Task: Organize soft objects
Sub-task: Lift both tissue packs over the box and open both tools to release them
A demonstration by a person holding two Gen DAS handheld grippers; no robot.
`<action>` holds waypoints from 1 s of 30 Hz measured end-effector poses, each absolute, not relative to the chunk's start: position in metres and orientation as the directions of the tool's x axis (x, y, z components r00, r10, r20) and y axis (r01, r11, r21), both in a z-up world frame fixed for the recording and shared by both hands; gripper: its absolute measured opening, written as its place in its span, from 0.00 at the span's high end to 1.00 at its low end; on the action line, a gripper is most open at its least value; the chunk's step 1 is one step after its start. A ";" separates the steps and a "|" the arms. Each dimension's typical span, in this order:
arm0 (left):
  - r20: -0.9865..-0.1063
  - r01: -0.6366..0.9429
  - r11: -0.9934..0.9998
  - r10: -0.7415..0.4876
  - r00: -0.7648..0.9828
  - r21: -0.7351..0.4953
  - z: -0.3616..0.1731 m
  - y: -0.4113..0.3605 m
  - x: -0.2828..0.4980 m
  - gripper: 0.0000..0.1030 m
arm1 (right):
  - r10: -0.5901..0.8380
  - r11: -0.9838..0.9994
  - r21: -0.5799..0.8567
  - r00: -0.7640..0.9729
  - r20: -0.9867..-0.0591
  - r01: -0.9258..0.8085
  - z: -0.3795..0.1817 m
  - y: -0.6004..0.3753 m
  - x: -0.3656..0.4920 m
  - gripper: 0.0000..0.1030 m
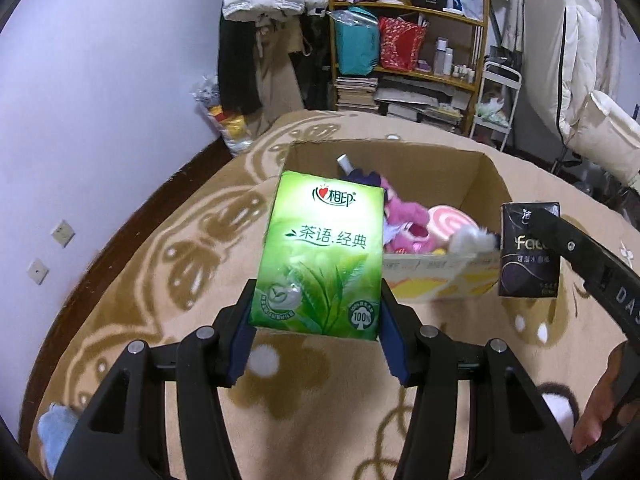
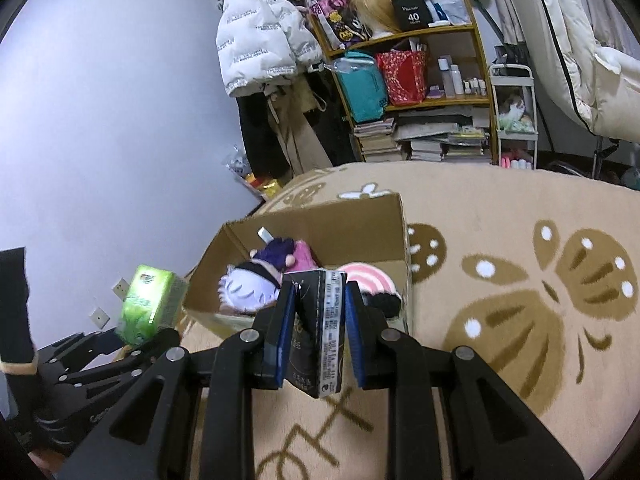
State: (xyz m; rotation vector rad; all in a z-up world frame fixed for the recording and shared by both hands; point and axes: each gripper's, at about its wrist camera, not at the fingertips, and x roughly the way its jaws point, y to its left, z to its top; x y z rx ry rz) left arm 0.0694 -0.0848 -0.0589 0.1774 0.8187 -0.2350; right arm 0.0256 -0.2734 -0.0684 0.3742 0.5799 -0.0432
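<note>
1. Cardboard box (image 1: 480, 184), frame centre, on beige carpet (image 1: 160, 280): holds pink plush (image 1: 404, 216), pink swirl cushion (image 1: 452, 220), purple doll (image 2: 276, 254).
2. Left gripper (image 1: 316, 320) clamped on green tissue pack (image 1: 320, 252), centre, above box's near edge.
3. Right gripper (image 2: 316, 320) clamped on black tissue pack (image 2: 320, 320), lower centre.
4. Only right view shows white-haired plush (image 2: 248, 290); only left view shows hand (image 1: 604, 396), lower right.

Two soft tissue packs: one green plastic-wrapped pack (image 1: 320, 256) between the left tongs, one black plastic-wrapped pack (image 2: 316, 332) between the right tongs. One open brown cardboard box (image 1: 480, 184) just beyond both tongs. About four plush toys (image 1: 404, 220) inside; exact count unclear.
</note>
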 end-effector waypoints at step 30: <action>-0.704 0.297 0.926 -0.050 0.709 0.234 -0.077 -0.134 0.155 0.44 | 0.045 0.915 0.355 0.826 -0.561 0.191 -0.092 -0.304 0.092 0.76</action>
